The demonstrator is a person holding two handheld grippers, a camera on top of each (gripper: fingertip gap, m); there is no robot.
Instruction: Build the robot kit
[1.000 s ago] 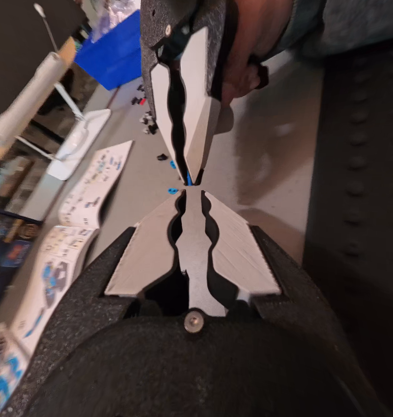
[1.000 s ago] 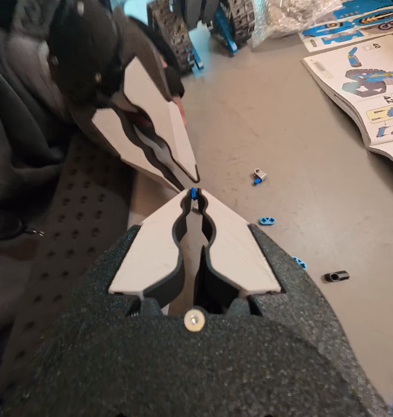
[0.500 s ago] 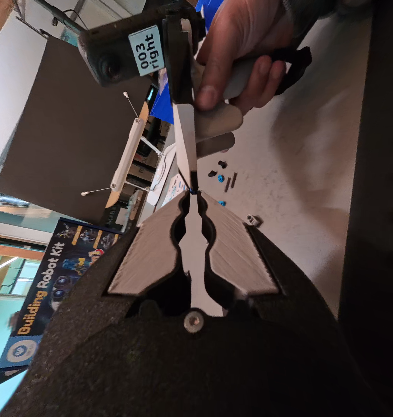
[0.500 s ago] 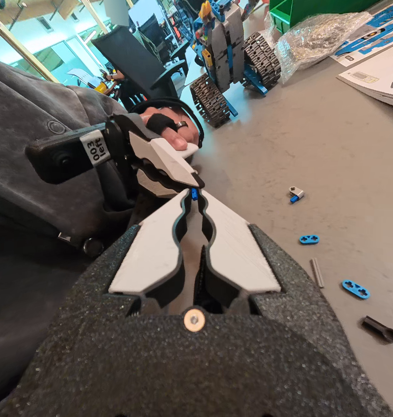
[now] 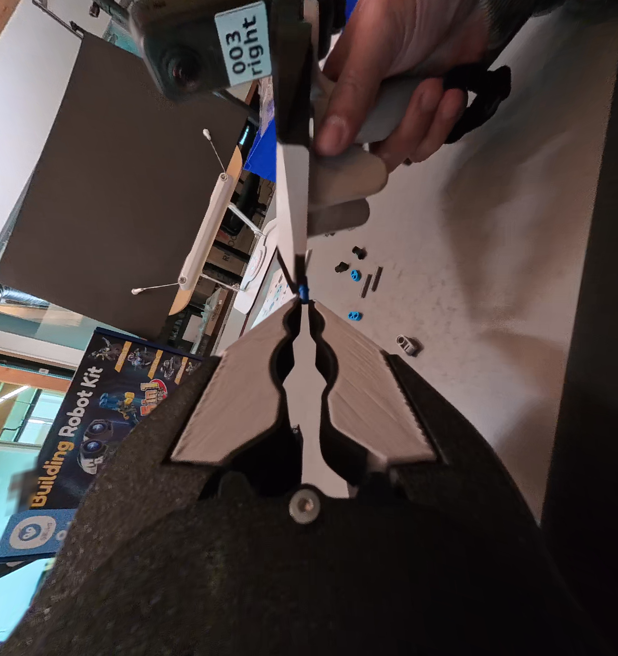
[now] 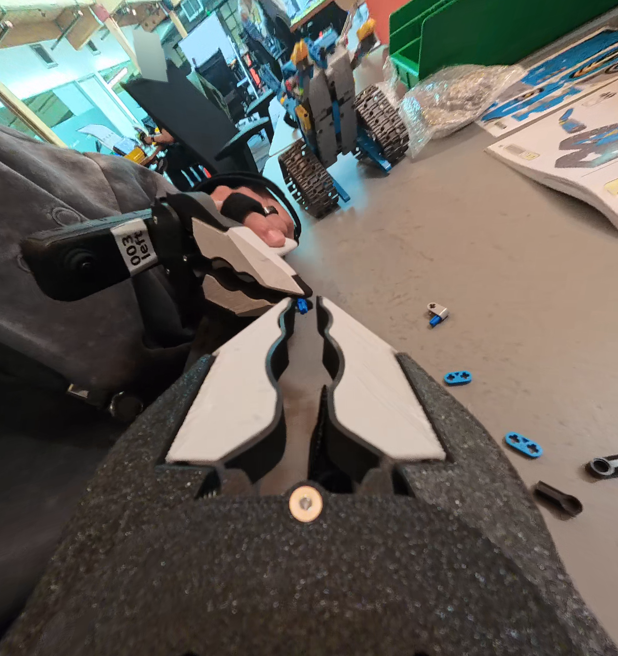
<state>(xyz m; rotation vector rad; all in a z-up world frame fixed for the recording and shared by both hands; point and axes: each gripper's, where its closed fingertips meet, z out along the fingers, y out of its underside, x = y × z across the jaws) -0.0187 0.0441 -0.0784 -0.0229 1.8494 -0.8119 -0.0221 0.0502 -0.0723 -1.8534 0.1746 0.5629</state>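
Above the grey tabletop (image 6: pixel 478 248), two hand-held grippers met tip to tip over a small blue plastic pin (image 5: pixel 303 291). The left gripper (image 5: pixel 303 301) had its white fingers drawn almost together, and the pin's near end sat between their tips, so it appeared pinched there. The right gripper (image 6: pixel 303 303) reached the same pin from the opposite side. In its own view its jaws stood a little apart, with a sliver of daylight between the pin and one pad, where half a second earlier they had looked closed on it. The grip on the pin seemed to have passed from right to left, though the contact was too small to be sure.

Beyond the pin, loose parts lay on the table: a grey connector with a blue stub (image 6: pixel 438 312) near it and two flat blue two-hole links (image 6: pixel 457 377) farther out. Well past the pin stood a grey-and-blue tracked model vehicle (image 6: pixel 336 135), and off to its far side lay an open printed instruction booklet (image 6: pixel 567 159).
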